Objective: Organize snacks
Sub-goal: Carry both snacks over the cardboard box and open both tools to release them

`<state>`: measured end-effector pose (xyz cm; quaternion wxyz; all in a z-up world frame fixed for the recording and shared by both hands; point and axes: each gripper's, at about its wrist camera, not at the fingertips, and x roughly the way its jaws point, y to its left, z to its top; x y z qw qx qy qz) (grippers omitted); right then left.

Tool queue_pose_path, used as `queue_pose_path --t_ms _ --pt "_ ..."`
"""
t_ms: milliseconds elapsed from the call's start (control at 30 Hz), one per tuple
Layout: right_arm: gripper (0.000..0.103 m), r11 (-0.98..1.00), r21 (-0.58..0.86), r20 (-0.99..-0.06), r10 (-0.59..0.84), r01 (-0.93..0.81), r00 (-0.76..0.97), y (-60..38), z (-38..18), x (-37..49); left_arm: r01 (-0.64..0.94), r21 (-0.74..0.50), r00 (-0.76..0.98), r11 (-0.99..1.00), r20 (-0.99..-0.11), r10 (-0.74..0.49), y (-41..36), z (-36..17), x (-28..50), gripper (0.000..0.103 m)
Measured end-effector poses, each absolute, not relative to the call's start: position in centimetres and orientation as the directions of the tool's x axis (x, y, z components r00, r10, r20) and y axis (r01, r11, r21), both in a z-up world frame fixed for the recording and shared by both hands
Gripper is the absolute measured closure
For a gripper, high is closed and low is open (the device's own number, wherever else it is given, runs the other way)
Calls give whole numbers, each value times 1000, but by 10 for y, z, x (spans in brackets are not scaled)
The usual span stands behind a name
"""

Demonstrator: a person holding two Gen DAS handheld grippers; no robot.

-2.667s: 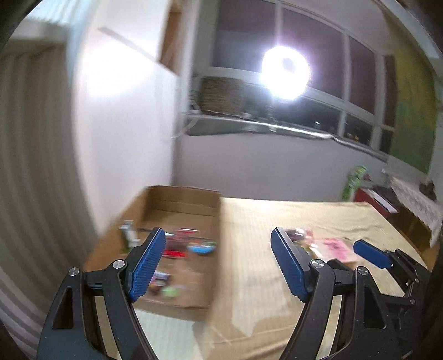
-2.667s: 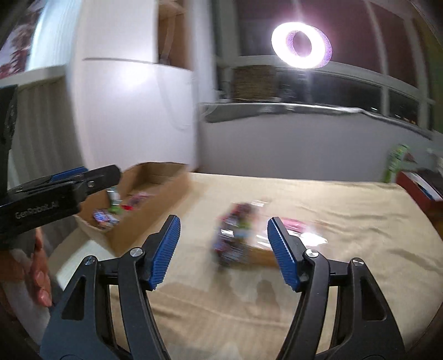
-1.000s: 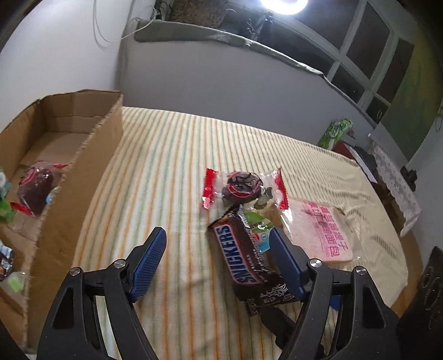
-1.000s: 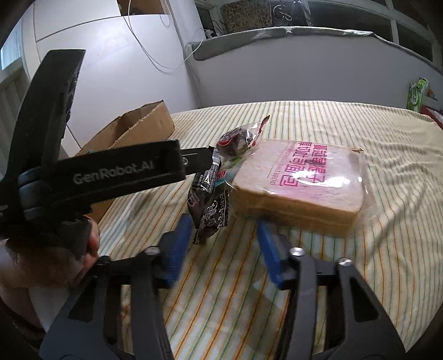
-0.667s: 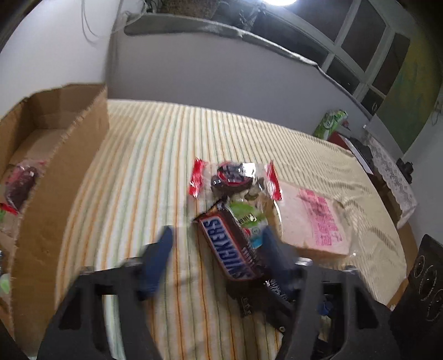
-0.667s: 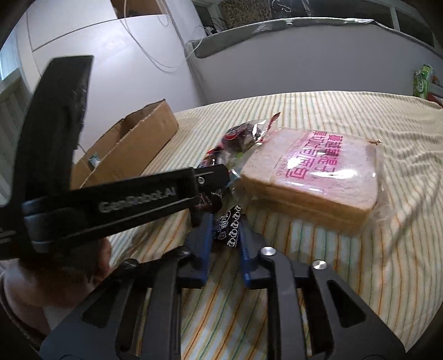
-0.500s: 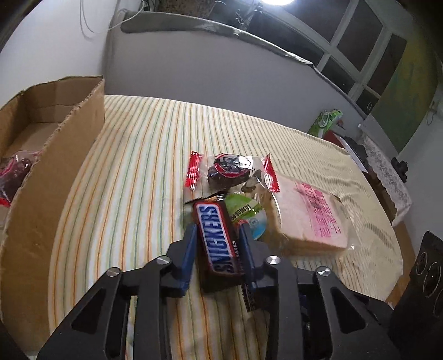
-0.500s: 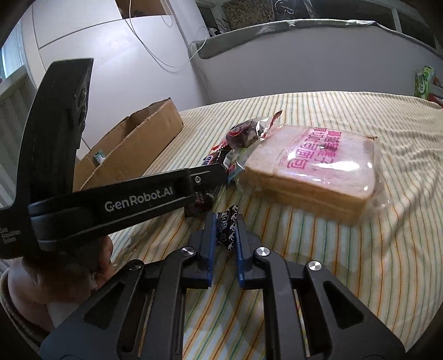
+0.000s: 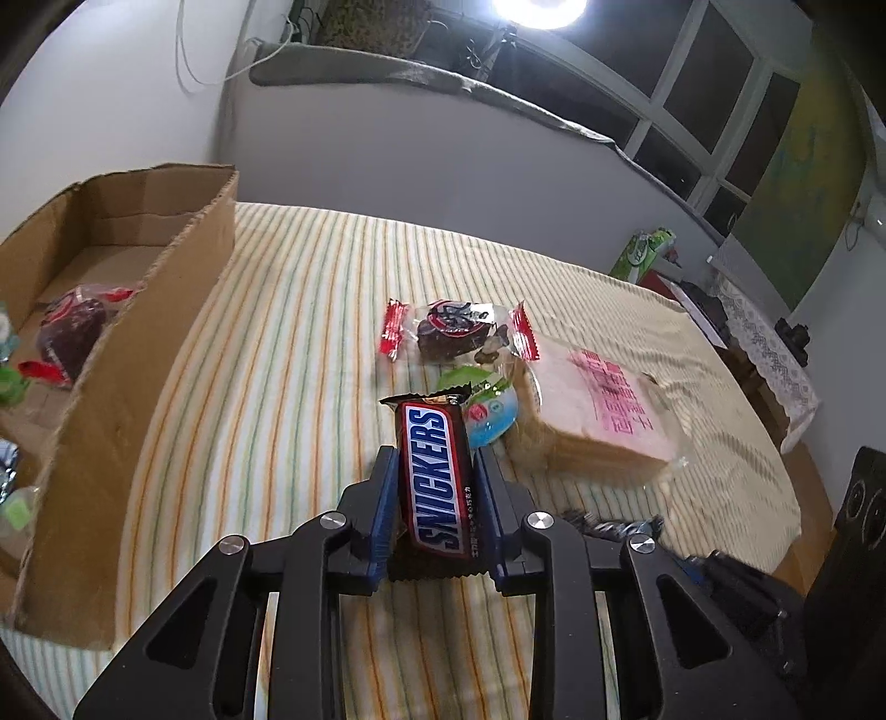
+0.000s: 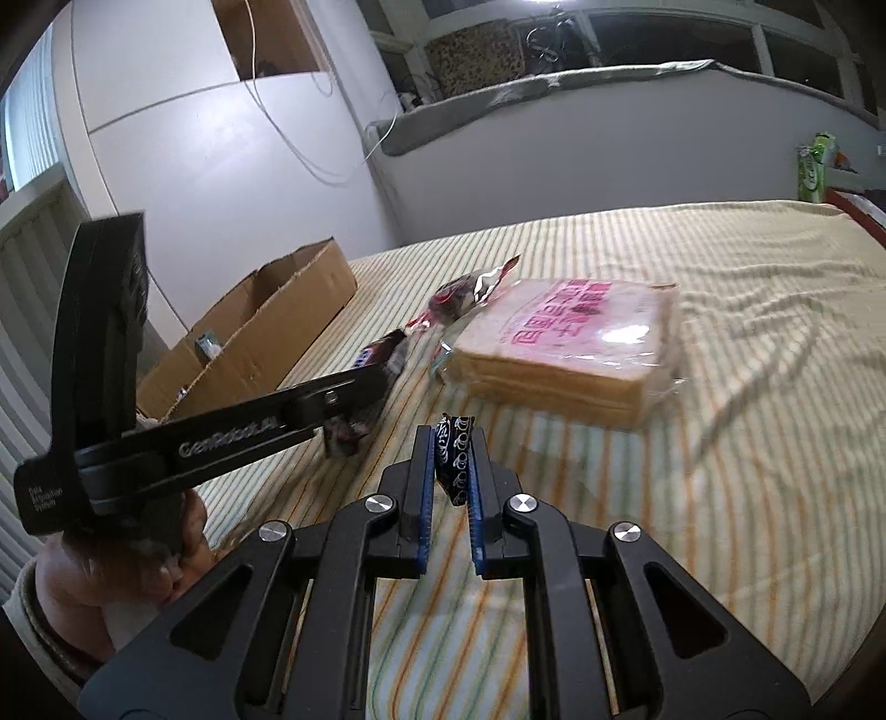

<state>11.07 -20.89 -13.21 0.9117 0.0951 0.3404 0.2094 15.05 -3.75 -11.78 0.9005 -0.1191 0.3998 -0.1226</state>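
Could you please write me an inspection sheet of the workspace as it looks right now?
Surface: striped cloth, rumpled at the far right.
Job's things: Snickers bar and small dark packet, both held; red-ended cake packet, green-and-blue packet and bagged sliced bread lying together; cardboard box at left, already holding snacks.
Clutter: nothing seen.
Grippers: left gripper shut on the Snickers bar; right gripper shut on the small dark packet.
Cables: white cable hanging on the wall.
Surroundings: dark windows, ring light, green pack beyond the cloth.
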Motion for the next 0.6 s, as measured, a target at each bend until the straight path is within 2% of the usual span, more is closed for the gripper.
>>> queue_pose_path --t_ms 400,600 --pt "92 922 285 -570 383 -263 727 -232 -126 101 165 -163 766 973 -600 -230 -50 -98 113 78" --pt "93 931 249 -525 361 -266 771 -231 -94 93 171 -134 800 976 -560 -217 -53 -81 103 78"
